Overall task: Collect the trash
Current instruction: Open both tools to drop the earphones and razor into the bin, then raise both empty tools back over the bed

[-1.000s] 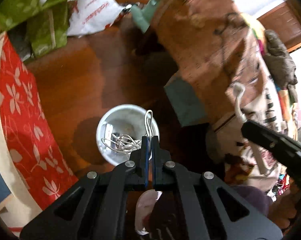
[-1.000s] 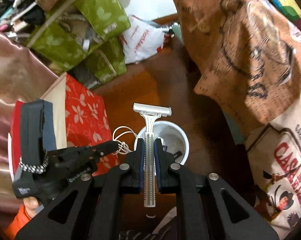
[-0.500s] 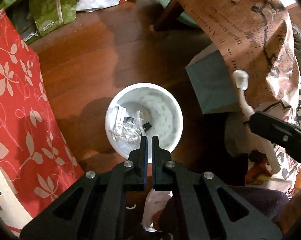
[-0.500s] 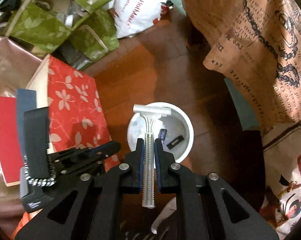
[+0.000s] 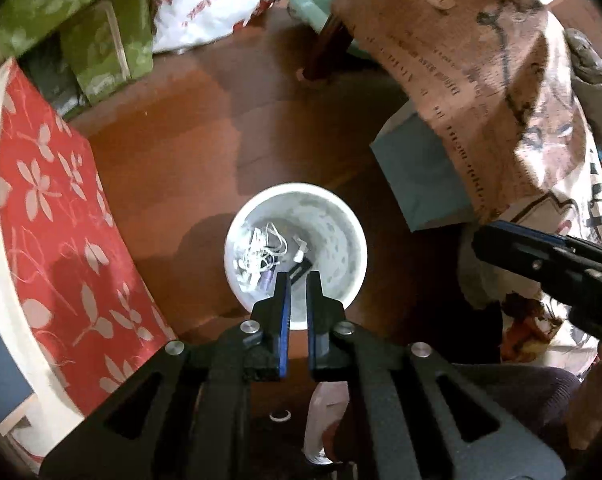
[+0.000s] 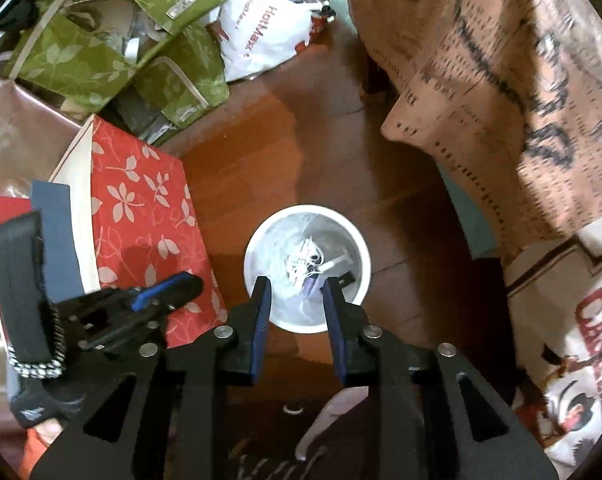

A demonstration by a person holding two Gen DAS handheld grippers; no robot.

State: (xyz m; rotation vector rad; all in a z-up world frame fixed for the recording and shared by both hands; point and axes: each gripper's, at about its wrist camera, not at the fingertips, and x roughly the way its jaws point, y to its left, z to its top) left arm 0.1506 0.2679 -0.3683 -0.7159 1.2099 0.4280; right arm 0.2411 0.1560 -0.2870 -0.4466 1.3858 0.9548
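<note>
A round white trash bin (image 5: 353, 240) stands on the wooden floor, also in the right wrist view (image 6: 363, 256). Inside lie a tangle of white cable (image 5: 261, 254), a white razor (image 6: 335, 265) and small dark items. My left gripper (image 5: 297, 280) hangs over the bin's near rim, jaws slightly apart and empty. My right gripper (image 6: 295, 286) is open and empty above the bin's near side. The right gripper's tip shows in the left wrist view (image 5: 541, 260), and the left gripper in the right wrist view (image 6: 173, 288).
A red floral box (image 5: 49, 240) lies left of the bin. Green bags (image 6: 141, 40) and a white plastic bag (image 6: 261, 40) sit at the back. A printed brown cloth (image 5: 481, 60) and a teal box (image 5: 421, 180) stand to the right.
My left gripper let the white cable fall into the bin and opened slightly. My right gripper opened and dropped the razor, which now lies in the bin.
</note>
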